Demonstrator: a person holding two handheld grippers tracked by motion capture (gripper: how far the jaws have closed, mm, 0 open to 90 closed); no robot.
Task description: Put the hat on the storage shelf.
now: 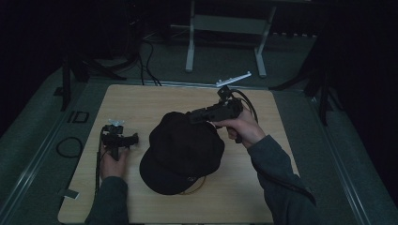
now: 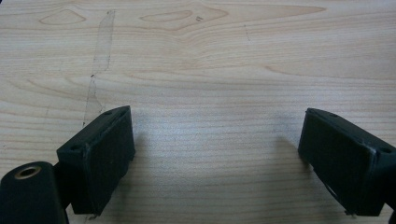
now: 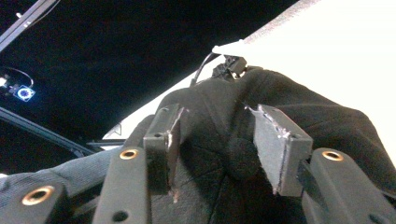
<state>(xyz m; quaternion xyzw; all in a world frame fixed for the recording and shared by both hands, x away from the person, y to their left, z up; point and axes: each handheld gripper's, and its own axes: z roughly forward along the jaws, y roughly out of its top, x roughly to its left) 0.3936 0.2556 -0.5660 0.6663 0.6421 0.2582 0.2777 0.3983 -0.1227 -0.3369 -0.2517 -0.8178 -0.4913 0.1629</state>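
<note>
Black cap [image 1: 180,152] sits mid-bench [image 1: 141,101], brim toward the person, crown toward the far edge; a thin yellowish cord peeks out from under the brim at the near side. Right tongs [image 1: 193,117] come in from the right, hand behind them, tips over the cap's far upper edge; in the right gripper view the right tongs [image 3: 215,140] stand part-open, jaws either side of the crown's top button [image 3: 240,156], dark fabric between them, nothing clamped yet; whether the pads touch the cloth, I cannot tell. Left tongs [image 1: 133,139] rest on the bench left of the cap, near it but apart, left hand [image 1: 112,161] gripping the handle; in the left gripper view the left tongs [image 2: 215,154] gape wide, bare wood grain between the 2 jaws, holding nothing; a faint strip of clear tape [image 2: 100,60] lies on the wood ahead.
</note>
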